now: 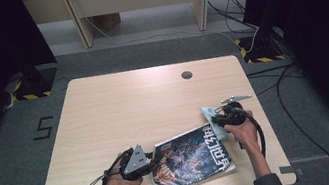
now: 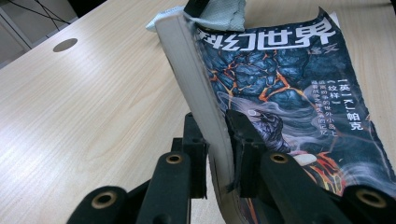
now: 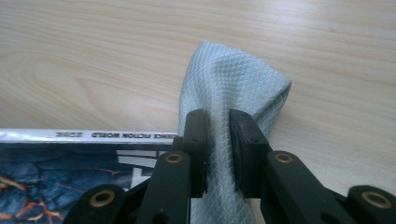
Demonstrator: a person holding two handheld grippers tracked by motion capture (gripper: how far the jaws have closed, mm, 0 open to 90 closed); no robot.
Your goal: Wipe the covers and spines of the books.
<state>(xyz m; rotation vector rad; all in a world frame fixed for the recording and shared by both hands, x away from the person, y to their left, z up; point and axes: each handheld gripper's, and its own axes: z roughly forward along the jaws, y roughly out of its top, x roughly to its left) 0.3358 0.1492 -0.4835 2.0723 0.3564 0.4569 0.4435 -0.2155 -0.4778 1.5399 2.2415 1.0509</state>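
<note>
High view has your left claw [image 1: 149, 160] at the near left of the pale wooden desk [image 1: 120, 110], clamped on the left edge of the thick paperback magazine with a dark blue and orange illustrated cover [image 1: 191, 159]. That magazine lies near the front edge of the desk, slightly right of the middle, its cover facing up. In the left gripper view the two black jaws pinch the magazine's [image 2: 280, 88] pale page block, so the gripped edge stands lifted off the desk [image 2: 84, 107] while the rest slopes away.

Your right claw [image 1: 218, 119] sits at the magazine's far right corner, closed tight on the pale blue-green waffle-weave cloth [image 1: 208, 114]. In the right gripper view the cloth [image 3: 229, 88] bunches up between the jaws and rests on the desk [image 3: 93, 56], touching the magazine's [image 3: 60, 172] white-edged border. A small grey metal bracket [image 1: 235, 98] lies just beyond your right hand [image 1: 243, 132].
</note>
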